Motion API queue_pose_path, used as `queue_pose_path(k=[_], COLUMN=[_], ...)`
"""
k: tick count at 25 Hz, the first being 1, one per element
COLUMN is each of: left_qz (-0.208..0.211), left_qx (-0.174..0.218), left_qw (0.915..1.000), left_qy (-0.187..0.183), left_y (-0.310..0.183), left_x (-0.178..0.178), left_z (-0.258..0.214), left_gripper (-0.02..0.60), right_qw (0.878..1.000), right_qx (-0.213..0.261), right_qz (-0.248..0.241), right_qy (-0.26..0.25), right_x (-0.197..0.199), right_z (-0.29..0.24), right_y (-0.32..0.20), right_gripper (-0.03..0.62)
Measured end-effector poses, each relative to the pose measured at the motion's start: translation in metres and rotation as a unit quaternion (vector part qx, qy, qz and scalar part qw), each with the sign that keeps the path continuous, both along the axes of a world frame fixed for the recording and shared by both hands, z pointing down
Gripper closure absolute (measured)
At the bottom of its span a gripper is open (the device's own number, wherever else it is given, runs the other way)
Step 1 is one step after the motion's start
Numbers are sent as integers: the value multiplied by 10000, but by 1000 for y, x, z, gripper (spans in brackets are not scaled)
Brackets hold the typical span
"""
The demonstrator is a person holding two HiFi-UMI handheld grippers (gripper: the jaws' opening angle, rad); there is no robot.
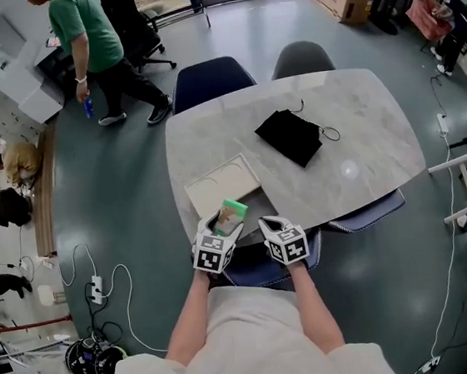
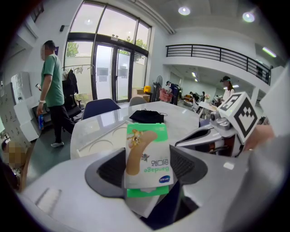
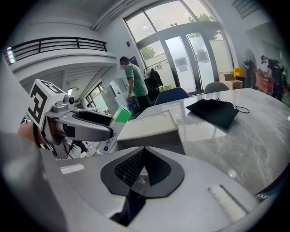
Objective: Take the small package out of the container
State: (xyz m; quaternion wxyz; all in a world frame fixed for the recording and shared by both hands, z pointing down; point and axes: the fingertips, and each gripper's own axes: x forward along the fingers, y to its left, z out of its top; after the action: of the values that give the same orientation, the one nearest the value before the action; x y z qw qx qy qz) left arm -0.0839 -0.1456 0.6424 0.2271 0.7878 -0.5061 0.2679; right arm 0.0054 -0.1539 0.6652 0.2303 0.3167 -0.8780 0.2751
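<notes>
Beside the container (image 1: 217, 185), the left hand-held gripper (image 2: 148, 168) clamps the small package (image 2: 146, 144), apparently already out; the right hand-held gripper (image 3: 141, 166) is closed, empty.

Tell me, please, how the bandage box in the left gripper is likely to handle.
The bandage box looks like thin cardboard, so probably light and easily dented by a hard squeeze. The left gripper holds it with one end sticking out, so it could pivot or slip if swung quickly.

Bandage package (image 2: 147, 154) between jaws, perhaps pouch (image 2: 146, 116) behind
</notes>
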Motion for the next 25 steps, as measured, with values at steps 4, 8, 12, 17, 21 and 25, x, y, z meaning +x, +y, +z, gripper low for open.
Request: queue_pose_path(k=[4, 8, 12, 17, 21, 25], left_qz=[2, -9, -50, -55, -35, -33], left_qx=[17, 28, 7, 13, -32, -41], left_qw=[10000, 10000, 10000, 10000, 10000, 10000], left_qy=[-12, -14, -5, 13, 30, 42], left_y=[-1, 2, 4, 4, 6, 7], left_x=[0, -2, -6, -6, -5, -5], left_z=[1, -1, 1, 1, 4, 6], left_gripper=[225, 225, 225, 225, 225, 225], right_qw=[10000, 10000, 9999, 9998, 9998, 9999], right_qx=[5, 18, 22, 22, 22, 21], right_qz=[-34, -73, -164, -180, -185, -157], right_qy=[-9, -17, 25, 47, 58, 60], right_x=[-1, -4, -8, -7, -6, -4], right_z=[1, 0, 1, 1, 1, 2], right_y=[0, 1, 5, 5, 6, 5], right_gripper=[595, 595, 595, 595, 595, 595])
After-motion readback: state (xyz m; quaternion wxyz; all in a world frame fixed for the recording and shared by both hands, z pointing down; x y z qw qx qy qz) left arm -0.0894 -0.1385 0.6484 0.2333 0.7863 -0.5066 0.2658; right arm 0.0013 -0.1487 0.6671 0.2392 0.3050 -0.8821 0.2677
